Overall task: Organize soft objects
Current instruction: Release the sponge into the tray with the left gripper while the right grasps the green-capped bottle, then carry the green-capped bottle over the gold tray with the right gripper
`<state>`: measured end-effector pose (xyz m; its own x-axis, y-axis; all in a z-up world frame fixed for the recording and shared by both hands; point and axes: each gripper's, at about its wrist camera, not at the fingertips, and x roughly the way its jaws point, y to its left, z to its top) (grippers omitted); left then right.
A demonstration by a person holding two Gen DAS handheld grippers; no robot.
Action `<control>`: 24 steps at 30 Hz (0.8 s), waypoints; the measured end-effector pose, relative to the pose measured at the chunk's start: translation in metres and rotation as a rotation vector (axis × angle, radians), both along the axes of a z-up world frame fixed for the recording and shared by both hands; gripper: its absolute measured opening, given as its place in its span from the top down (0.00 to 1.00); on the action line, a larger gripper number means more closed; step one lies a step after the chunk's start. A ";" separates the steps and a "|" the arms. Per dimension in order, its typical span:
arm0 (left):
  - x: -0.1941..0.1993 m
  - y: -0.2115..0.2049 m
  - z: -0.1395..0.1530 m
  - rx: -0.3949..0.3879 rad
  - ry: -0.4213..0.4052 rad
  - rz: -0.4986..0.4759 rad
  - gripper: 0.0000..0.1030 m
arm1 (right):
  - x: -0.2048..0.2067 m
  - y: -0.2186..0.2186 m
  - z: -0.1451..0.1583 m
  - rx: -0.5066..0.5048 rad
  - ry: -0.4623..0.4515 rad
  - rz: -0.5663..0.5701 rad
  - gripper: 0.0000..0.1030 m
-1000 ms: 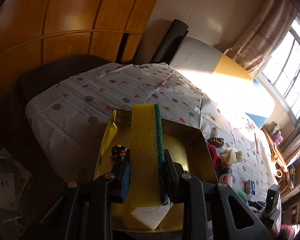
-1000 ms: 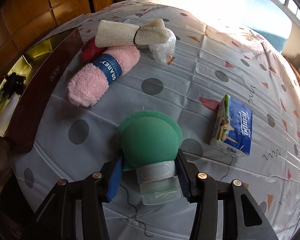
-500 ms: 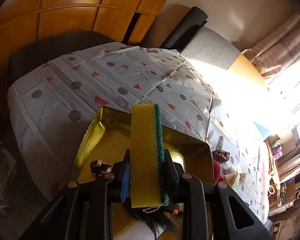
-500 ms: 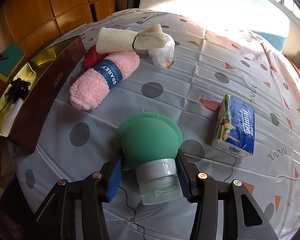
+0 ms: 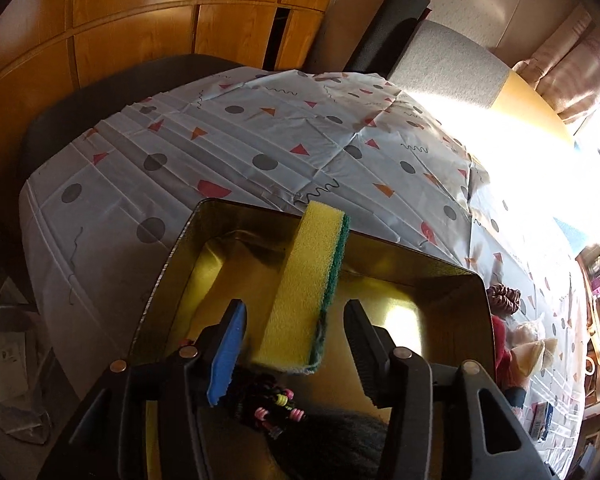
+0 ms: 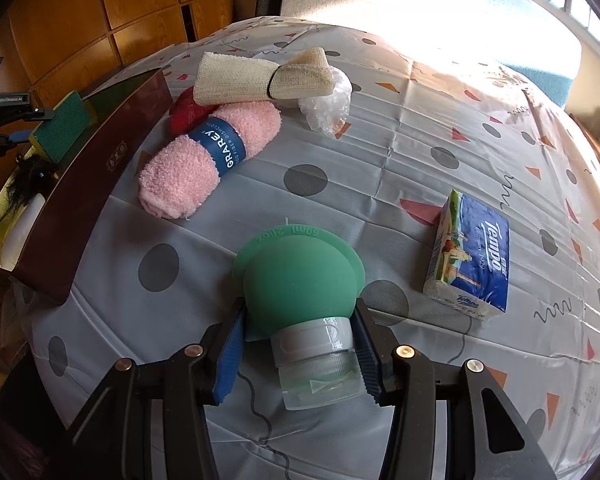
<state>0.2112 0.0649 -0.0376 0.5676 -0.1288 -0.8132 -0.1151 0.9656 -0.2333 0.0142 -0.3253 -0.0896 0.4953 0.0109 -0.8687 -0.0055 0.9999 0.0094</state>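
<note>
My left gripper (image 5: 296,320) is open over the gold-lined box (image 5: 440,276). The yellow and green sponge (image 5: 308,292) stands loose between its jaws, tilted, touching neither pad. A dark hair piece with coloured beads (image 5: 276,400) lies in the box below. My right gripper (image 6: 300,344) is shut on a green silicone bottle with a grey cap (image 6: 300,284), just above the tablecloth. The sponge (image 6: 60,124) and the box (image 6: 100,184) also show in the right wrist view at far left.
On the patterned tablecloth (image 6: 420,120) lie a pink rolled dishcloth (image 6: 204,160), a beige rolled cloth (image 6: 260,76), a red item (image 6: 184,114), a clear plastic bag (image 6: 328,104) and a blue tissue pack (image 6: 472,252). A wooden cabinet (image 5: 140,40) stands behind the table.
My left gripper has opened and let go of the sponge, which now tilts free over the box. My right gripper keeps its hold on the green bottle.
</note>
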 end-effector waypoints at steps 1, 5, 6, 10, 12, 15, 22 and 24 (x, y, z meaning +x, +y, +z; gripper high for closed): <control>-0.007 0.001 0.004 0.019 -0.020 -0.004 0.51 | 0.000 0.000 0.000 -0.003 0.000 0.000 0.51; -0.041 0.000 0.025 0.106 -0.110 -0.019 0.51 | 0.000 0.001 -0.001 -0.010 -0.002 -0.003 0.50; -0.051 -0.003 0.029 0.131 -0.129 -0.025 0.51 | 0.000 0.001 -0.001 -0.009 -0.003 -0.004 0.50; -0.085 -0.011 0.043 0.211 -0.177 -0.036 0.51 | 0.000 0.000 -0.001 -0.003 -0.007 -0.010 0.49; -0.097 -0.013 0.045 0.175 -0.164 -0.064 0.51 | 0.000 0.000 -0.001 -0.003 -0.008 -0.011 0.48; -0.115 -0.017 0.048 0.157 -0.176 -0.078 0.51 | -0.001 0.000 -0.001 -0.010 -0.011 -0.009 0.48; -0.151 -0.034 0.064 0.223 -0.269 -0.062 0.36 | -0.002 0.003 -0.001 -0.031 -0.020 -0.006 0.47; -0.159 -0.037 0.068 0.233 -0.291 -0.060 0.35 | -0.002 0.003 -0.001 -0.032 -0.024 -0.007 0.47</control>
<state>0.0520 0.0279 0.0306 0.7765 0.0009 -0.6301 -0.0181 0.9996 -0.0208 0.0119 -0.3224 -0.0908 0.5158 -0.0200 -0.8565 0.0012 0.9997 -0.0226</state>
